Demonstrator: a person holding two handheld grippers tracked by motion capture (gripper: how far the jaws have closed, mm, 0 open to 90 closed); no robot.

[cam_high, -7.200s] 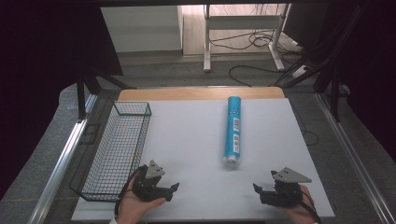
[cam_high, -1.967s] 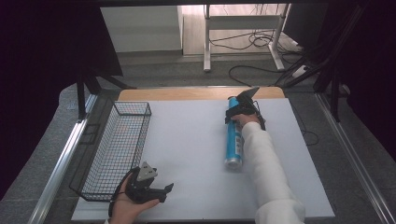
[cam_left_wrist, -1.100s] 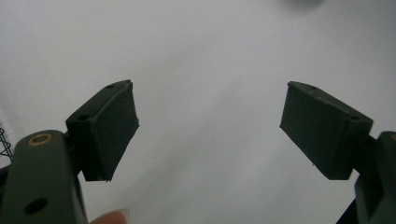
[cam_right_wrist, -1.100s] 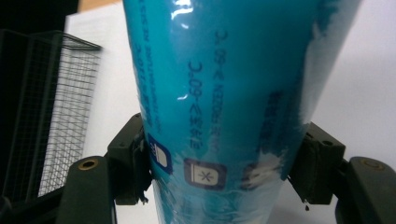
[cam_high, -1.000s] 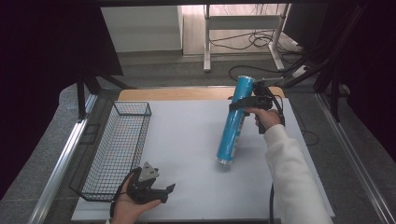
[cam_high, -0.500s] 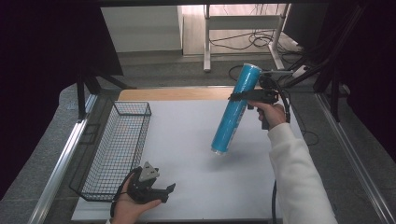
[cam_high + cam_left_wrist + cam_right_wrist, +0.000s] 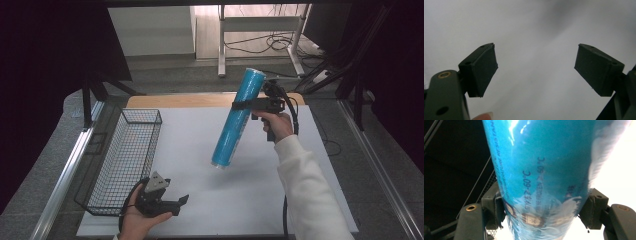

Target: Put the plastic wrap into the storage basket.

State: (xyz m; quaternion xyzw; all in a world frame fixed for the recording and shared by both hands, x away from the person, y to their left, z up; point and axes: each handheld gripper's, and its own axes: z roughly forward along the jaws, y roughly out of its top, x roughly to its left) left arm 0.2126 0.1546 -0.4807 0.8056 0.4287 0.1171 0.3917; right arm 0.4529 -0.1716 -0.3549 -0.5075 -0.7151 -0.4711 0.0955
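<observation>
Roll (image 7: 237,118) near upright in right gripper (image 7: 239,105), top tilted away.

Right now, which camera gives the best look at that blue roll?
The high view: the whole blue roll shows there, tilted, lifted off the white table. The right gripper view is too close, giving just its printed middle between the fingers.

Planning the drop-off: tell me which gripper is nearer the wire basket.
Left. The left gripper sits right beside the wire basket at its near corner; the right gripper is across the table, holding the blue roll.
</observation>
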